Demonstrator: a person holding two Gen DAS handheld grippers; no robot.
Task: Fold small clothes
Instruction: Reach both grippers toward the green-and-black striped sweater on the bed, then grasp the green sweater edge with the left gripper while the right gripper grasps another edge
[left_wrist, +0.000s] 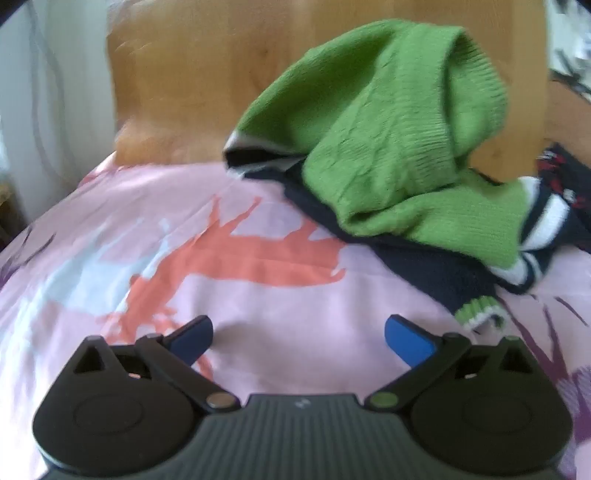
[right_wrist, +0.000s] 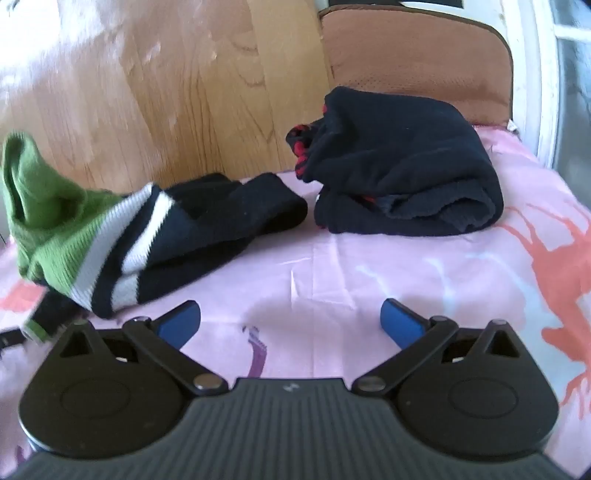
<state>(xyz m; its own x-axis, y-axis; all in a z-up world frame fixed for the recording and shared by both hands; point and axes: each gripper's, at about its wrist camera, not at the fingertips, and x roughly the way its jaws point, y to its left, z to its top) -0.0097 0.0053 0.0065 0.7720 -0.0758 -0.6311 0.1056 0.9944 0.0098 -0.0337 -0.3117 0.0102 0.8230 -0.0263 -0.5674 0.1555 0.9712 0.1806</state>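
A pink bedsheet (right_wrist: 332, 258) printed with coral, pale blue and purple shapes covers the bed. At twelve o'clock stands a wooden headboard (right_wrist: 166, 110); at one o'clock, a brown cushion (right_wrist: 413, 55).

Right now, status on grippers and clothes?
Left gripper and right gripper open, empty. Green sweater crumpled on pink sheet, unfolded. Dark garment heaped beside it. Nothing blocking.

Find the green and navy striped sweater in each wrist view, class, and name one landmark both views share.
Left wrist: green and navy striped sweater upper right of centre, heaped on the pink sheet.
Right wrist: sweater at the left edge, on the sheet.
Shared landmark: wooden headboard behind it.
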